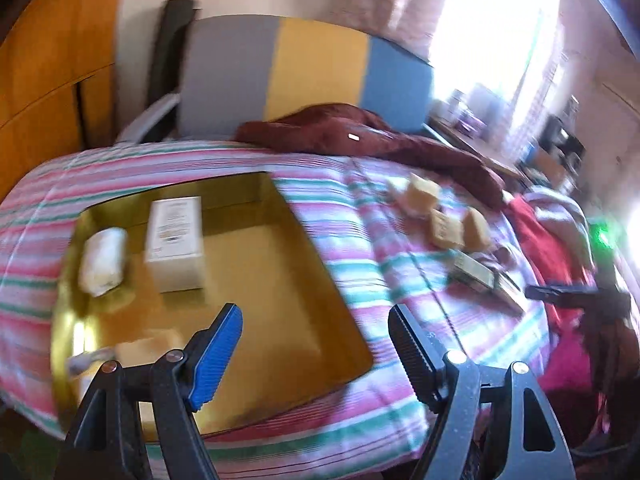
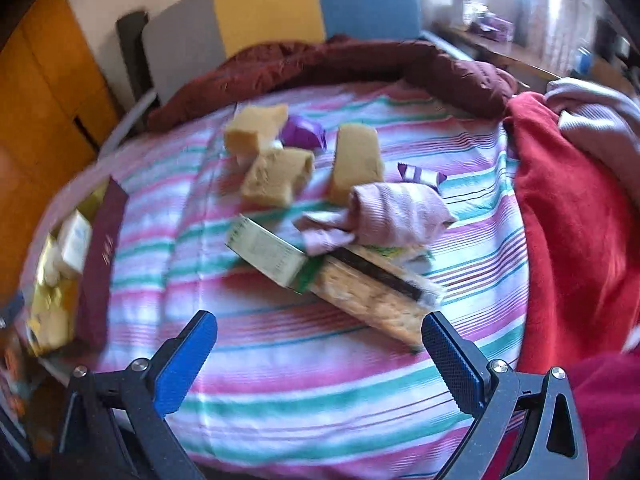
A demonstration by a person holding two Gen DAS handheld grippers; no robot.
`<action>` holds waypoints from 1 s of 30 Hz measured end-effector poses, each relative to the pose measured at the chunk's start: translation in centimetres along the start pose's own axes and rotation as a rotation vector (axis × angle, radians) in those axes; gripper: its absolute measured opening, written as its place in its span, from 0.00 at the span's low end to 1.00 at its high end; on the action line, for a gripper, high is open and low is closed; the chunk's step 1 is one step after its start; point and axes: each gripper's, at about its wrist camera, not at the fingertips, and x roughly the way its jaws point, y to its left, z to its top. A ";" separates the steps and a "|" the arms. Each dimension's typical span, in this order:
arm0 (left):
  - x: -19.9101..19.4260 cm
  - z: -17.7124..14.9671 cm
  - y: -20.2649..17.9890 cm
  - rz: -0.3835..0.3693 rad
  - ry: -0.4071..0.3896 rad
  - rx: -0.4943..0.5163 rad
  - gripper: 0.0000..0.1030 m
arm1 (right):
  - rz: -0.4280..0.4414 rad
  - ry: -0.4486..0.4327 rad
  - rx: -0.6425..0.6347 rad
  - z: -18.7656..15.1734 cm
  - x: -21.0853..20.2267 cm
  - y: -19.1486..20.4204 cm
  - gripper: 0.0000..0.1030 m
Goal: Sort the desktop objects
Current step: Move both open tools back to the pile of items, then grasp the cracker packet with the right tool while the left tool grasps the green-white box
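left gripper (image 1: 316,326): jaws stand well apart, nothing between them; it hangs over the near edge of the gold tray, at about 6 o'clock in the left wrist view.
right gripper (image 2: 320,334): jaws spread wide and empty, above bare striped cover, at 6 o'clock in the right wrist view.
gold tray (image 1: 280,280): lies on the striped bedcover (image 1: 380,280), left of centre in the left wrist view.
white box (image 1: 174,244): stands in the tray toward 10 o'clock.
white roll (image 1: 102,262): in the tray, just beside the box at its 9 o'clock side.
sponge blocks (image 2: 276,176): three tan pieces near one another, at 12 o'clock from the right gripper.
pink cloth (image 2: 396,208): bundled, resting on the flat packets.
cracker packet (image 2: 372,296): long, tilted, its near end close to the right-hand finger at 2 o'clock.
green-and-white box (image 2: 268,254): touching the packet's far end.
purple wrappers (image 2: 420,174): small, beyond the cloth.
maroon book (image 2: 102,264): at 9 o'clock, upright against the tray's edge.
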 end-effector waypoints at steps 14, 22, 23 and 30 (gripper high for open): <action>4.2 0.6 -7.2 -0.226 0.165 0.093 0.75 | -0.021 0.179 -0.248 2.2 5.8 -2.2 0.99; 7.8 1.5 -10.0 -0.310 0.256 0.058 0.75 | -0.027 0.191 -0.316 1.6 6.5 -2.2 0.67; 8.5 1.6 -10.4 -0.332 0.271 0.047 0.75 | -0.028 0.190 -0.318 1.5 6.5 -2.2 0.66; 13.1 2.7 -12.8 -0.419 0.393 -0.073 0.72 | -0.023 0.220 -0.328 0.5 5.8 -2.1 0.57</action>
